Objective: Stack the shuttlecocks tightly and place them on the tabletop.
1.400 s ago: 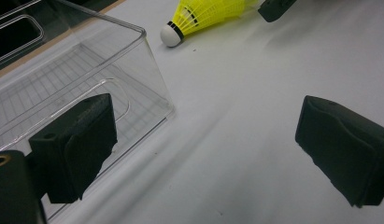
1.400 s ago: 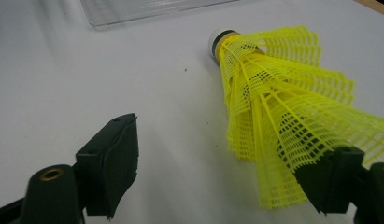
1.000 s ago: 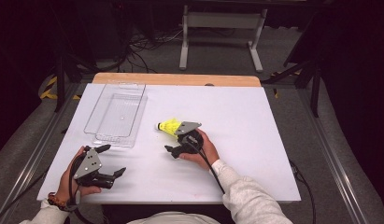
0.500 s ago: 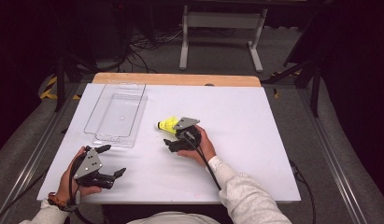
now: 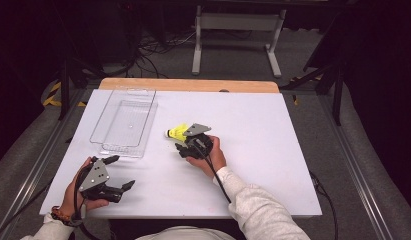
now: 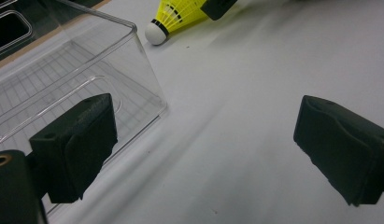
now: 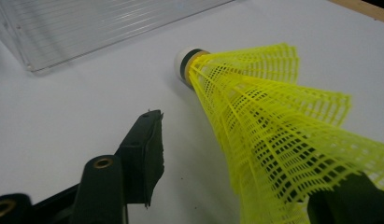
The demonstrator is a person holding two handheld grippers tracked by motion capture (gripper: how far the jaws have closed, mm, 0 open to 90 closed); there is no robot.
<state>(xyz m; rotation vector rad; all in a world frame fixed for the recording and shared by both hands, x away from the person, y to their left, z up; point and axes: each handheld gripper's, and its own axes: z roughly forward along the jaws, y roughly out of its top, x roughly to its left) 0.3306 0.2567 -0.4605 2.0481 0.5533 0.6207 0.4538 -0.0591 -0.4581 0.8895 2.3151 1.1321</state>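
Lying bare across the table's (image 5: 273,130) right half. Blocking the far left: tray (image 5: 124,122), with shuttlecock (image 5: 177,132) just beside.

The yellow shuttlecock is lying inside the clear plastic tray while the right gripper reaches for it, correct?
Not quite. The yellow shuttlecock lies on the white table, outside the clear plastic tray and to its right, as the high view shows. The right gripper is indeed at it, one jaw beside the yellow skirt.
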